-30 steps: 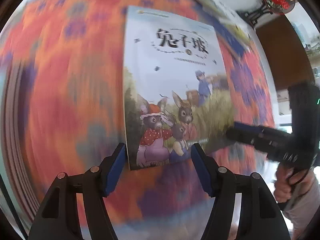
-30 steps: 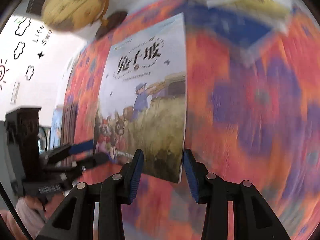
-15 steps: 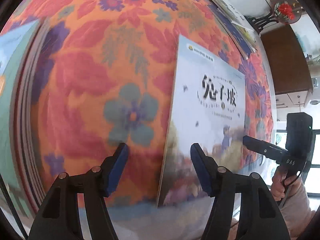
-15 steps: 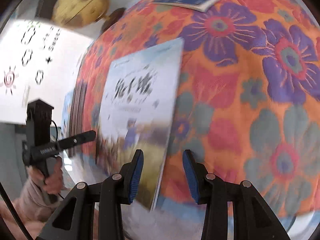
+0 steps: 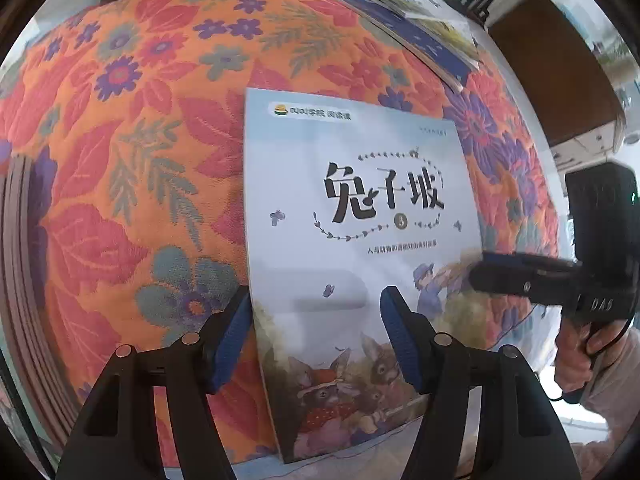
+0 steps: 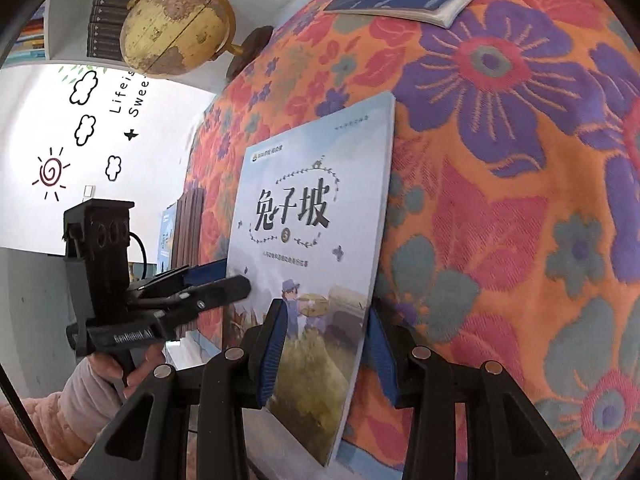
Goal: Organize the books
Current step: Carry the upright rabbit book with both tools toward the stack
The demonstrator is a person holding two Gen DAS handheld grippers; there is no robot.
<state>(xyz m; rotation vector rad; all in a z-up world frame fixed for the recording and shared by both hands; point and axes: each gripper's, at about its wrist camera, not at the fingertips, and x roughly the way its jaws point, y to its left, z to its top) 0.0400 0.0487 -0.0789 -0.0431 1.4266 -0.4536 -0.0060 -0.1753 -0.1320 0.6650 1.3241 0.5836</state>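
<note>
A picture book (image 5: 360, 248) with rabbits on its pale blue cover lies on the orange floral cloth (image 5: 132, 168), its near end reaching the cloth's near edge. The left gripper (image 5: 316, 332) hovers over the book's near left part, jaws spread, one pad by the left edge and one over the cover, gripping nothing. The right gripper (image 6: 326, 354) straddles the book's right edge; whether its pads press the book cannot be told. Other books (image 5: 416, 28) lie at the far right, a globe (image 6: 176, 28) far left.
</note>
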